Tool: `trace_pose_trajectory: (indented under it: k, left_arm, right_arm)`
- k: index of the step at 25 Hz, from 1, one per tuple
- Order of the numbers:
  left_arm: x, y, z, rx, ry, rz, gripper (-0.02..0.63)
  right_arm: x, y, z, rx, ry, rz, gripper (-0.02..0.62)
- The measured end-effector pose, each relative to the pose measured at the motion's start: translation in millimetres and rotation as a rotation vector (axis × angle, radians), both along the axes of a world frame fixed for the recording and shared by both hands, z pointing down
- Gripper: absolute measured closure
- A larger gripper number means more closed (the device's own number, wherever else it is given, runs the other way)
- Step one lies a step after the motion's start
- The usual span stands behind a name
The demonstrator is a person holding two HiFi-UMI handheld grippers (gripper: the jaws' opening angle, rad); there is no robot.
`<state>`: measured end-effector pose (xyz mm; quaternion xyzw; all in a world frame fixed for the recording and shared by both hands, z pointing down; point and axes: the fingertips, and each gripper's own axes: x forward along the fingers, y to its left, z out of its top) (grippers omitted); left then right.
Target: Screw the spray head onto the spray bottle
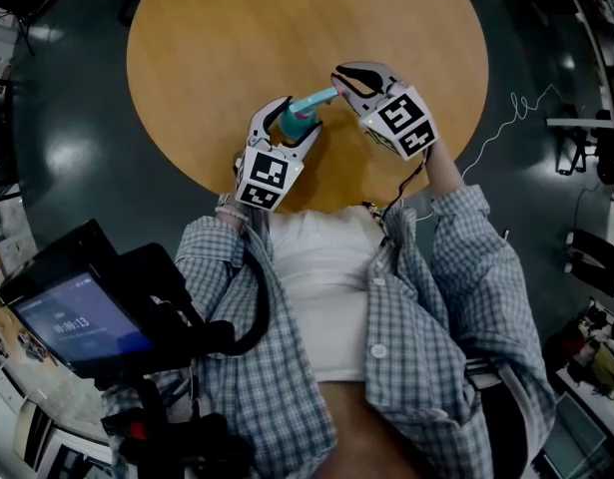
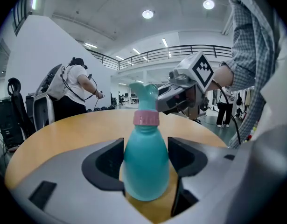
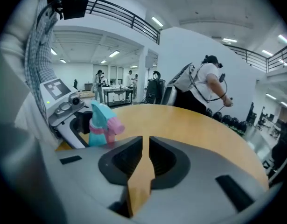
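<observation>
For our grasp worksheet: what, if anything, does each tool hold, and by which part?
The left tool grips the spray bottle by its lower body; the right tool holds nothing.

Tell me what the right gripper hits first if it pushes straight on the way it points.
Probably the round wooden tabletop: the right gripper aims slightly down at bare wood, with the teal spray bottle off to its left. Depth is hard to judge.

Blue-checked shirt (image 1: 466, 297), white tee (image 1: 321, 287)
</observation>
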<state>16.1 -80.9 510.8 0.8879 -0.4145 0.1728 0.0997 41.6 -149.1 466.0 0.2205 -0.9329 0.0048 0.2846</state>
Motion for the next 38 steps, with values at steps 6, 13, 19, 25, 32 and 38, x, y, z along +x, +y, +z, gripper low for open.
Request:
trace_pose_trajectory:
  k: [6,13,19,25,32,38]
  left_arm:
    - [-1.6,1.0,-0.6,0.0,0.003,0.0,0.307]
    - [-2.3,-1.1,-5.3,0.004,-0.009,0.003,0.307]
    - [-0.2,-1.4,-0.1,0.0,0.0,0.008,0.307]
    - [-0.3,0.3,0.6,-0.001,-0.003,0.018,0.307]
    - [-1.1,2.0,-0.6,0.0,-0.005,0.021,0.307]
    - [-1.9,2.8,-1.8,0.0,0.001,0.017,0.307]
  right_arm:
    - [-10.2,40.2,-1.8,-0.052,-0.001,-0.155,0.563]
    - [-17.7,70.8,-11.9,-0.067,0.005,-0.291,0.561]
    - [-32.7,75.2,-13.2,-0.08,0.036,-0.384,0.495]
    - [-35.2,87.3,-7.5,-0.012,0.179,-0.563,0.493]
    - [-53.4,94.9,-14.7,0.14,0.233,-0.695,0.483]
    - [-54.1,91.5,-16.2,0.047,0.118,-0.65,0.483]
